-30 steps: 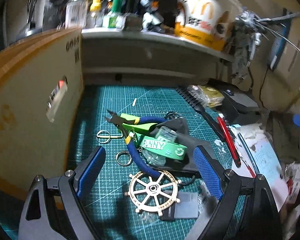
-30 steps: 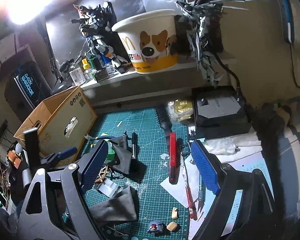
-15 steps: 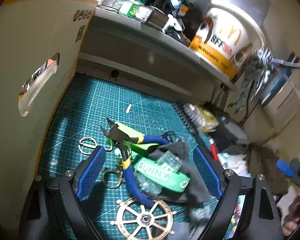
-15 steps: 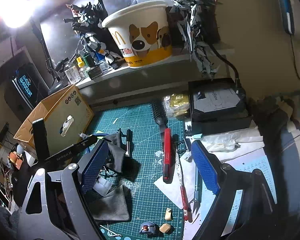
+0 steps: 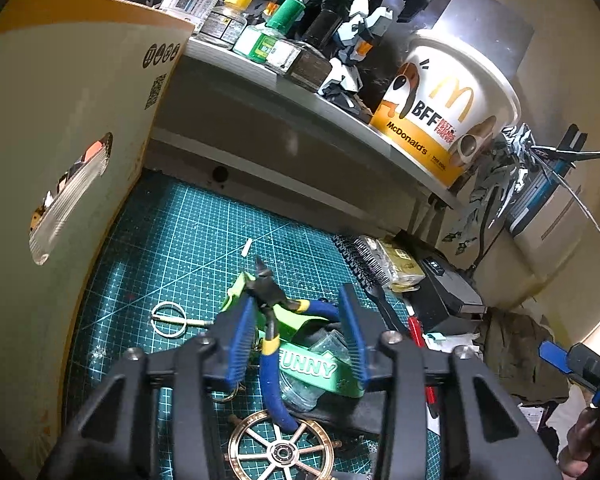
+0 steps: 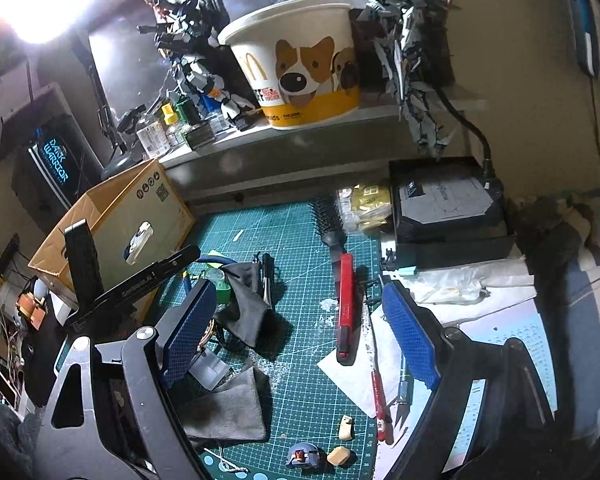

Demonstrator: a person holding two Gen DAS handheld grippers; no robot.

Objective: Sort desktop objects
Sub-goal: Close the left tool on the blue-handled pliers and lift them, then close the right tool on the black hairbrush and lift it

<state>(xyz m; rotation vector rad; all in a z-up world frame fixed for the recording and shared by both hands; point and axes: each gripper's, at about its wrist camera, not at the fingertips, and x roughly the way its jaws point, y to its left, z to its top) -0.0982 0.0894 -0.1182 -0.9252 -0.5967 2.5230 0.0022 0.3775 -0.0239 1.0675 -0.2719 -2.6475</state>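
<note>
Step in hand, as judged: pickup of blue-handled nippers (image 5: 270,334) from clutter on cutting mat (image 5: 188,240). Left gripper (image 5: 300,334) positioned over them, jaws partly open, straddling handles, nothing clamped. Right gripper (image 6: 296,332) held above tabletop, jaws wide, empty. Next: lowering, closure on handles, likely transfer to cardboard box (image 5: 60,160).

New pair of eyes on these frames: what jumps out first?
The yellow-and-white McDonald's bucket with dog faces, up on the shelf. Below, on the green cutting mat, the left gripper straddles the blue-handled nippers, fingers apart. A red utility knife lies mid-mat.
</note>
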